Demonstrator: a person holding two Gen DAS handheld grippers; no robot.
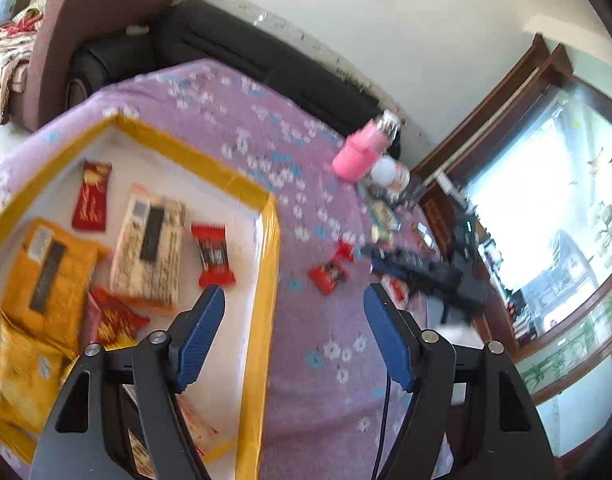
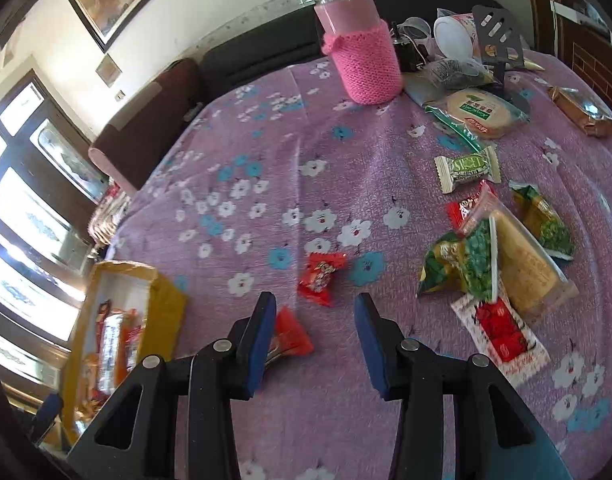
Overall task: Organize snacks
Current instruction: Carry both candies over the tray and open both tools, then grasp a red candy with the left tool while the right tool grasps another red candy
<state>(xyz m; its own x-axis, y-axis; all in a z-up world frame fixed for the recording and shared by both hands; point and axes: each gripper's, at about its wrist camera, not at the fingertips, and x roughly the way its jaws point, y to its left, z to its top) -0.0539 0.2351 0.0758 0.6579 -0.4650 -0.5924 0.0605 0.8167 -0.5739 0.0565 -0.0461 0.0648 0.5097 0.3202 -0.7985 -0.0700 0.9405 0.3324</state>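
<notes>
Purple floral cloth (image 2: pixel 306 184) carries loose snacks, so the empty, spread-jawed right gripper (image 2: pixel 314 336) should next close on the red candy (image 2: pixel 321 277) for the yellow box (image 1: pixel 261 264), while the left gripper (image 1: pixel 293 336) hangs agape.

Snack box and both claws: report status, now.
Left claw open, empty, over the box rim. Right claw open, empty, near two red candies. Several snacks boxed, more loose on the tablecloth. Nothing blocking.

The box (image 1: pixel 261 248) sits on the table (image 1: pixel 225 120) and holds several snack packets (image 1: pixel 149 248). To its right, two small candies (image 1: pixel 330 274) lie on the cloth. A bottle (image 2: pixel 360 56) stands at the far edge, behind loose snacks (image 2: pixel 486 264).
</notes>
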